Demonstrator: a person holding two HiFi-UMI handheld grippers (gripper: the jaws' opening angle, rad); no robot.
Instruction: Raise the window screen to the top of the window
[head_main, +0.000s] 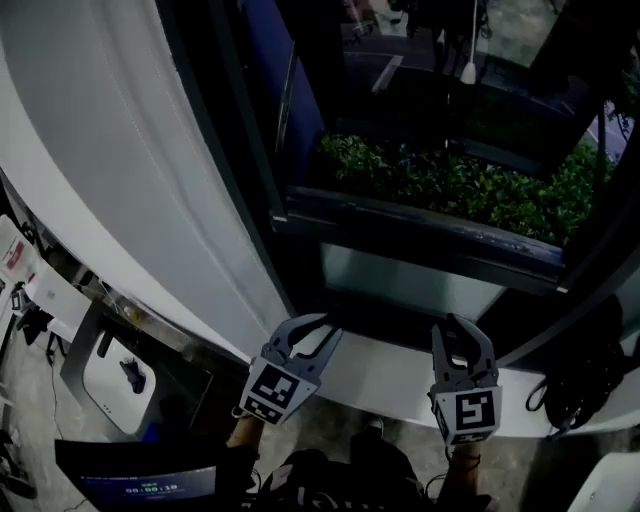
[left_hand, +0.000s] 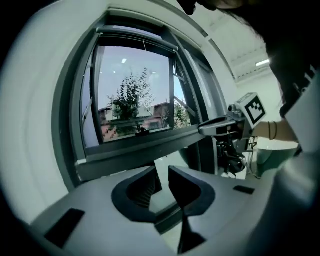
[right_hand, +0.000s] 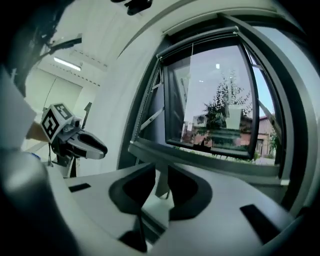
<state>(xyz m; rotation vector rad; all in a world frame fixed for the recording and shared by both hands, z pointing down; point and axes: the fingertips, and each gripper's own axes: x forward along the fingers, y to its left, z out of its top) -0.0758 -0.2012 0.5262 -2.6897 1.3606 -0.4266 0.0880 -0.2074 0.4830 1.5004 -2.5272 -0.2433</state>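
Hovering low at 6 o'clock, wrists level, the grey two-jaw left gripper (head_main: 318, 335) and right gripper (head_main: 462, 335) point toward 12 at the dark-framed window (head_main: 420, 222). Both sets of jaws are narrowly parted and empty. The dark window screen roll (left_hand: 137, 41) lies along the frame's top.

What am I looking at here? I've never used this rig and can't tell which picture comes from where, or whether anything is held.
No robot arm: a person holds a two-jaw gripper in each hand. The head view looks steeply down from the person's head at the left gripper and right gripper, both near the white sill below the window frame. The other two views come from a camera riding on each gripper, looking along its jaws toward the window. Both pairs of jaws stand slightly apart with nothing between them. A pull cord hangs in the window; I see no mesh across the glass.
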